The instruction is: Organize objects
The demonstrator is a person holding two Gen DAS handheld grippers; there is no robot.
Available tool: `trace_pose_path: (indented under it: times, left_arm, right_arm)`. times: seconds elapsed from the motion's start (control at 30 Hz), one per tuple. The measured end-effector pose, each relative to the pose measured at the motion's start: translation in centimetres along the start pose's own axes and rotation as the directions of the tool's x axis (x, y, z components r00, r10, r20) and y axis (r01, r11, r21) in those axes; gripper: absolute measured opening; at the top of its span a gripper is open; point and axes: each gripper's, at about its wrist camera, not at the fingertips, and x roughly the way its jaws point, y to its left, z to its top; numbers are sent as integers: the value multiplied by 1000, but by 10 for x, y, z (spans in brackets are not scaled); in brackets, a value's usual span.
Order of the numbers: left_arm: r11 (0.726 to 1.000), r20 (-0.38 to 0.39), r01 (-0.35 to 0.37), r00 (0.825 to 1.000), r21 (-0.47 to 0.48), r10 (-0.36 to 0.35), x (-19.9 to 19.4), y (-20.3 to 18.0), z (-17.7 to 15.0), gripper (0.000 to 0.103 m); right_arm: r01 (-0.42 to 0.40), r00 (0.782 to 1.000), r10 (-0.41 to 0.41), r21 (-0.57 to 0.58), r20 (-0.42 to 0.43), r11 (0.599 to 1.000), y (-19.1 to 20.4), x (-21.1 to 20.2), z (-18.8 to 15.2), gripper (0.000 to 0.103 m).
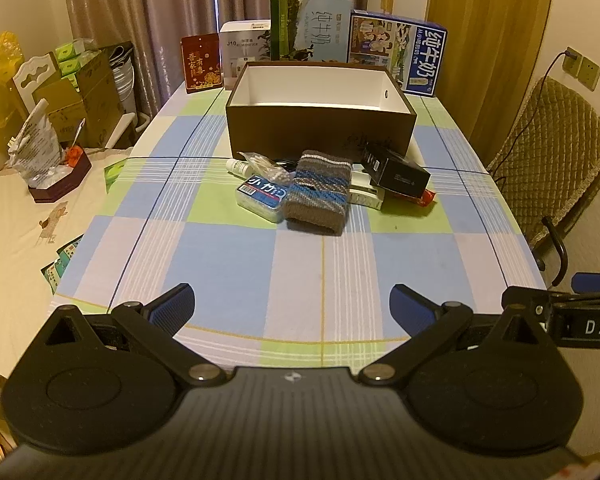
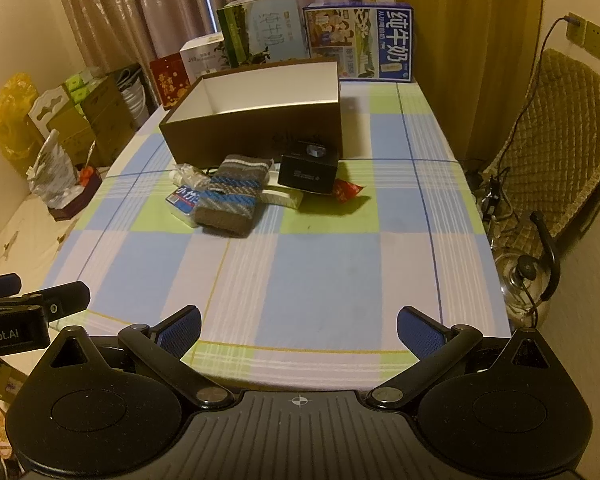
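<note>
the grey and blue striped knitted pouch (image 1: 318, 196), well ahead of both wide-open, empty tongs, the left gripper (image 1: 292, 312) and the right gripper (image 2: 298, 330), was judged soft and light. its middle could be pinched.

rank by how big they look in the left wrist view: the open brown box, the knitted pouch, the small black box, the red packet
1. open brown box
2. knitted pouch
3. small black box
4. red packet, though partly hidden under the black box, so its full size is unsure

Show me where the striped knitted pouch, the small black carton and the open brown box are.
Striped knitted pouch (image 1: 318, 192): left wrist view, middle of its striped face.
Small black carton (image 2: 309, 171): right wrist view, front side.
Open brown box (image 1: 320, 130): left wrist view, near outer wall.
</note>
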Motion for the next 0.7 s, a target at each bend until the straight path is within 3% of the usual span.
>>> trace_pose_path:
  times: [0.7]
  left_arm:
    - [993, -19, -82, 997, -89, 81, 12, -12, 4, 102]
  right_arm:
    - [-77, 997, 76, -57, -16, 995, -30, 19, 12, 101]
